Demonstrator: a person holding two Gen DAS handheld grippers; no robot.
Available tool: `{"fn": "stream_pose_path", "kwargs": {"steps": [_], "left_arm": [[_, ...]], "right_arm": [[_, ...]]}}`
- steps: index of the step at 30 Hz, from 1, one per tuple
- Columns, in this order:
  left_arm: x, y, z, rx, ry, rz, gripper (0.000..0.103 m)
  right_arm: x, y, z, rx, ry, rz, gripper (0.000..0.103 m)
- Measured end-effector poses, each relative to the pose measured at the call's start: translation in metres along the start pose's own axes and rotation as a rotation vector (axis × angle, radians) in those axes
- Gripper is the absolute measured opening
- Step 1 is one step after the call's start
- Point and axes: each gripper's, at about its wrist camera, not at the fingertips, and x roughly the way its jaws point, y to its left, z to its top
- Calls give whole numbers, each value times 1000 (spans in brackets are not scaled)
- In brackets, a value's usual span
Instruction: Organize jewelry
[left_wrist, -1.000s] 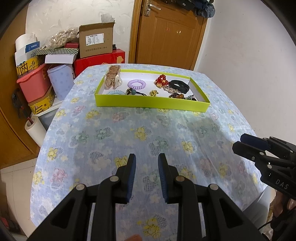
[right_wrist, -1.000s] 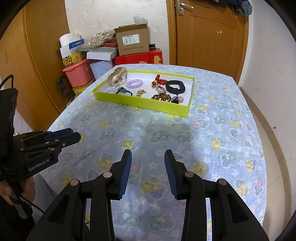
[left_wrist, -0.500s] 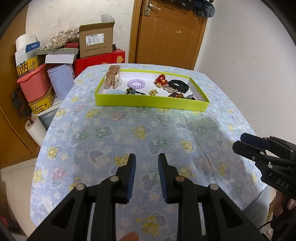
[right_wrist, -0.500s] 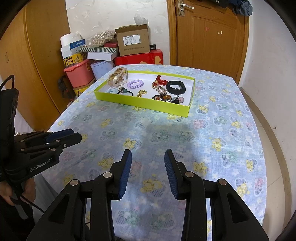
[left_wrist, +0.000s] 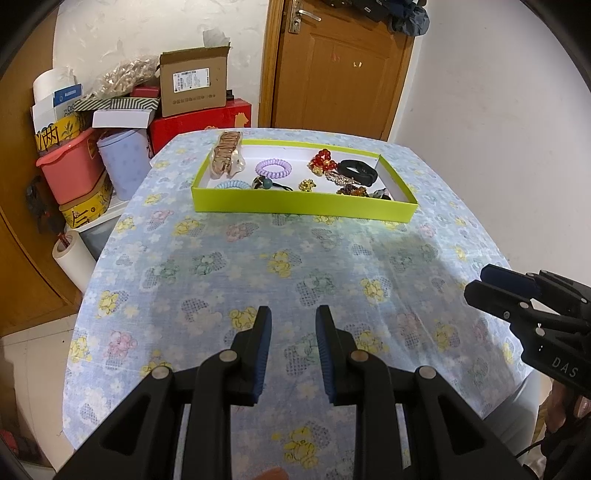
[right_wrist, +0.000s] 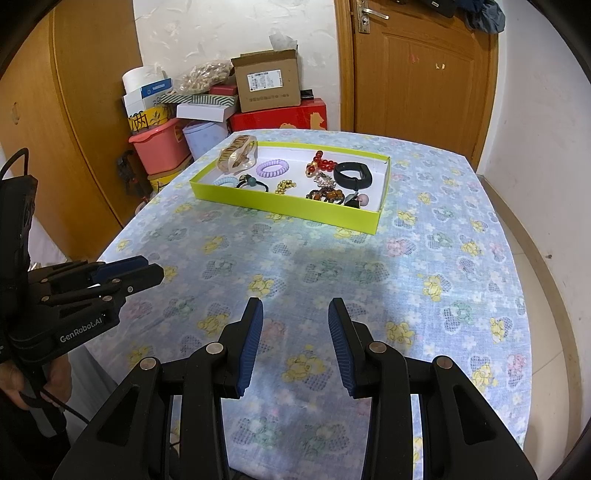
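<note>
Upper centre of both views: green tray (left_wrist: 303, 206) on the flowered surface (left_wrist: 258, 266), holding all visible jewelry — purple coil tie (left_wrist: 273, 168), red bead cluster (left_wrist: 322, 161), black band (left_wrist: 357, 171), gold clip (left_wrist: 225, 155) propped on its left rim. Left hand-held gripper (left_wrist: 291, 345) and right hand-held gripper (right_wrist: 295, 341) released, empty, held low at frame bottom, well apart from the tray. Pieces lie mixed; scene fits either unsorted or finished collecting.

Room was evenly and fairly brightly lit, daylight-like, no harsh glare. Soft broad shadows fell on the desk (left_wrist: 229, 258) at frame centre in both views. Strong fisheye bending with black vignette at the corners. Focus was sharp throughout; lower edges slightly soft.
</note>
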Motion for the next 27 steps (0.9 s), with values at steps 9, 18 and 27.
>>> {"fn": "stream_pose_path", "kwargs": {"steps": [9, 18, 27], "left_arm": [[-1, -2, -1, 7, -1, 17, 26], [1, -5, -1, 23, 7, 18, 26], [3, -7, -2, 18, 4, 7, 26]], "right_arm": [[-1, 1, 0, 1, 0, 0, 38], [0, 0, 0, 0, 0, -1, 38], [-5, 2, 3, -2, 2, 5, 38]]}}
